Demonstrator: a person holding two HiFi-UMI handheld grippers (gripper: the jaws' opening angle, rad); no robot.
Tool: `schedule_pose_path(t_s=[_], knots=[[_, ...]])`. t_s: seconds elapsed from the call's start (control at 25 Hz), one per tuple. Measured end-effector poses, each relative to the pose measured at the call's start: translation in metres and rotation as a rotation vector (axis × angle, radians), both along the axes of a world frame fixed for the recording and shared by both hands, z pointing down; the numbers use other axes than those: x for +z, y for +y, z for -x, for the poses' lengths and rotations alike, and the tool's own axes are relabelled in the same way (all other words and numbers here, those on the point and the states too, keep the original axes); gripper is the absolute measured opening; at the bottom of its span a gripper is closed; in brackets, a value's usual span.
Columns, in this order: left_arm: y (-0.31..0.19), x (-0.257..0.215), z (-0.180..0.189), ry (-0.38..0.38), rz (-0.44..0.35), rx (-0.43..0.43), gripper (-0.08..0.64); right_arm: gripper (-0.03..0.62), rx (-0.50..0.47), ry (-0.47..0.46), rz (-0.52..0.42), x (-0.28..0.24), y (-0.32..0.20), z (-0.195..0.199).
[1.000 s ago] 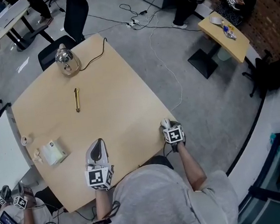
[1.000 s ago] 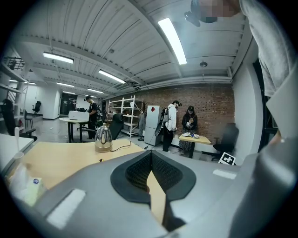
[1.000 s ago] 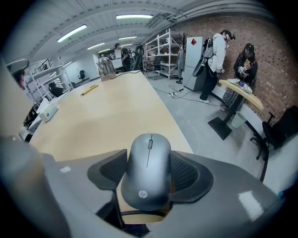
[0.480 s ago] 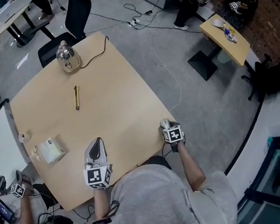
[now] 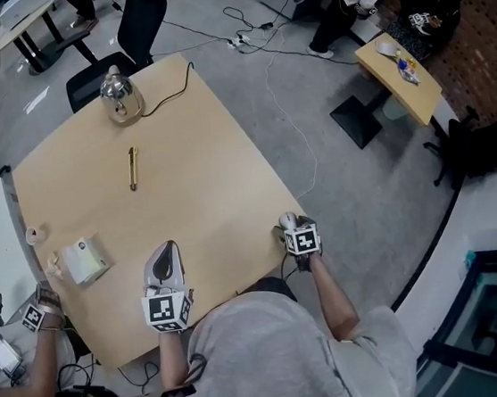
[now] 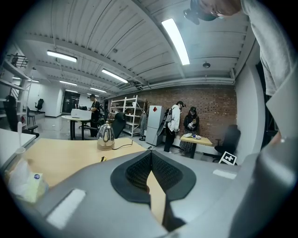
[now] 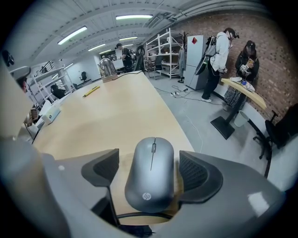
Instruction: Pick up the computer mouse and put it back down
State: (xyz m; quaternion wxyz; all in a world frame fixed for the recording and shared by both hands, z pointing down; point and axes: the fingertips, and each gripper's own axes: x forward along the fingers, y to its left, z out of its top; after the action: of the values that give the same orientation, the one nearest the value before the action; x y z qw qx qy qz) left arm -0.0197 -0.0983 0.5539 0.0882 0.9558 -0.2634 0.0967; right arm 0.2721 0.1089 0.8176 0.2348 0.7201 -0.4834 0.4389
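Right gripper [image 7: 149, 168]: fingers [image 7: 199, 173] spread, just been opening, flanking the computer mouse [image 7: 150, 186] without pressing; mouse flat on the surface [image 7: 116, 111], long axis along the fingers. Left gripper [image 6: 150, 162]: fingers pressed together, empty, well left of the mouse; the farther hand.

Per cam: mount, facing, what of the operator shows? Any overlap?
Head view: on the person's head, steeply down on the square light wooden table; the person's grey shirt, left gripper and right gripper show.
Left gripper view: on that gripper, near level toward the silver kettle; shut, empty jaws, shirt at right.
Right gripper view: on that gripper, tilted down; its jaws, which have just been opening, stand clear of the grey computer mouse lying between them.
Shared: table and kettle in all three.
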Motion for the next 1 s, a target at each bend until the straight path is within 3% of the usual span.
schedule_pose_path(t_s=[0.24,0.44,0.76,1.0], knots=[[0.000,-0.001,-0.001,0.001,-0.003,0.002,0.020,0.402,0.007,0.005,-0.023,-0.012,-0.001,-0.002],[0.003,-0.002,-0.003,-0.001,-0.001,0.007,0.020,0.380,0.014,0.013,-0.104,-0.052,-0.012,0.002],[0.004,-0.001,-0.002,-0.001,-0.004,0.004,0.020,0.254,-0.020,0.071,-0.275,-0.121,-0.045,0.012],[0.009,-0.008,-0.003,0.005,-0.013,0.000,0.020,0.199,-0.073,0.122,-0.416,-0.181,-0.072,0.022]])
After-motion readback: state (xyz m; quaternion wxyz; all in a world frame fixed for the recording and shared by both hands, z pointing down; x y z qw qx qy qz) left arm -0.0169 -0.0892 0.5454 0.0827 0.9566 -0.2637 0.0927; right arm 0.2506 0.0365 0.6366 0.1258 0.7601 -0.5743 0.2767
